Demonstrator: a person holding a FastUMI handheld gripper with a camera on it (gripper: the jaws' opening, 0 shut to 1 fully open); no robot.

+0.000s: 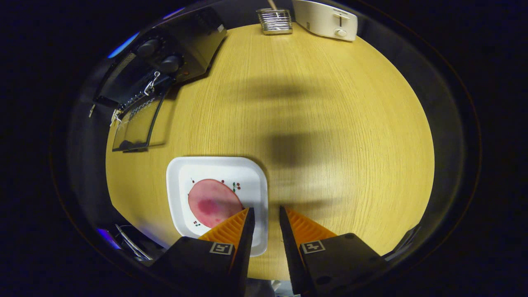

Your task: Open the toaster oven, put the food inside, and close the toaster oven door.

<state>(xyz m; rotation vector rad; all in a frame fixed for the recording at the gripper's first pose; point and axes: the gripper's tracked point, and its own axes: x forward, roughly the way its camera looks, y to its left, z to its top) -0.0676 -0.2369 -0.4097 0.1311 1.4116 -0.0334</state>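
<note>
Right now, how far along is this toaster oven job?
The toaster oven door already hangs open. The pink slice of food lies on the white plate, not yet picked up. The gripper hovers open over the plate's edge, one finger above the food, holding nothing. Left: grasp the food, put it inside, close the door.

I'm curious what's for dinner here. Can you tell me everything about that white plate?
The white plate is square with rounded corners, looks like glazed ceramic, and has small cherry motifs. It lies flat on the wooden table, carrying a round pink slice of meat. The open tool hovers over its near corner, one finger above it.
</note>
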